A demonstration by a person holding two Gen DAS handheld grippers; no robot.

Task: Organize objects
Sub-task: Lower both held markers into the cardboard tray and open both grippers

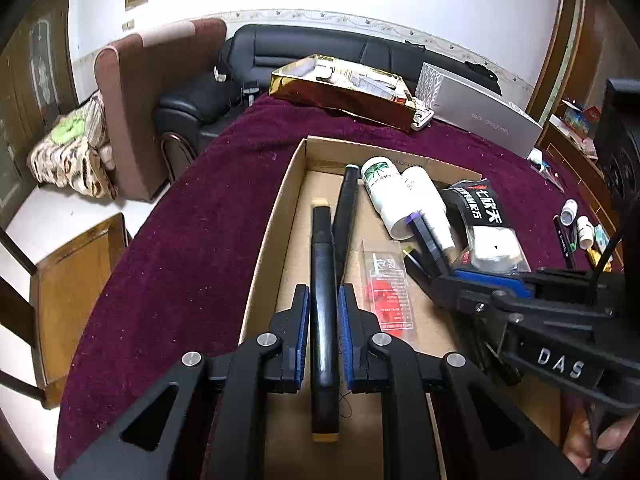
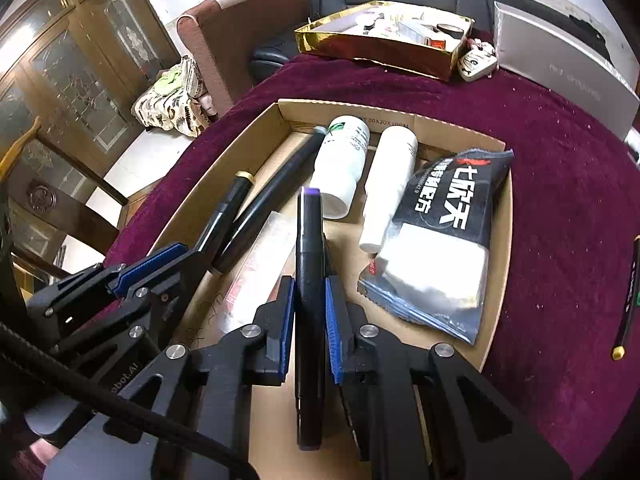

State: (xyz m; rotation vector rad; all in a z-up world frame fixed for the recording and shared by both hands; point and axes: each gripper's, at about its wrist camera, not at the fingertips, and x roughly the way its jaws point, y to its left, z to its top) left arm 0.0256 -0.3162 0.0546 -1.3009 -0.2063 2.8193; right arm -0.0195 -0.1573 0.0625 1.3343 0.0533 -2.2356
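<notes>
My left gripper (image 1: pixel 324 294) is shut on a black marker with cream end caps (image 1: pixel 322 240), held lengthwise over the left side of an open cardboard box (image 1: pixel 276 216). To its right, my right gripper (image 2: pixel 309 284) is shut on a black marker with a purple tip (image 2: pixel 308 220), above the box's middle. Each gripper also shows in the other's view: the right gripper (image 1: pixel 438 272) and the left gripper (image 2: pixel 188 250). In the box lie a third black marker (image 2: pixel 276 196), two white bottles (image 2: pixel 342 160) (image 2: pixel 390 184), a black packet (image 2: pixel 444 240) and a clear packet with red print (image 1: pixel 388 284).
The box sits on a maroon tablecloth (image 1: pixel 180 240). A gold tray (image 1: pixel 340 96) of small items and a grey carton (image 1: pixel 480 116) stand at the back. Small bottles (image 1: pixel 576 224) and a pen (image 2: pixel 628 300) lie on the cloth at right. A wooden chair (image 1: pixel 72 264) stands left of the table.
</notes>
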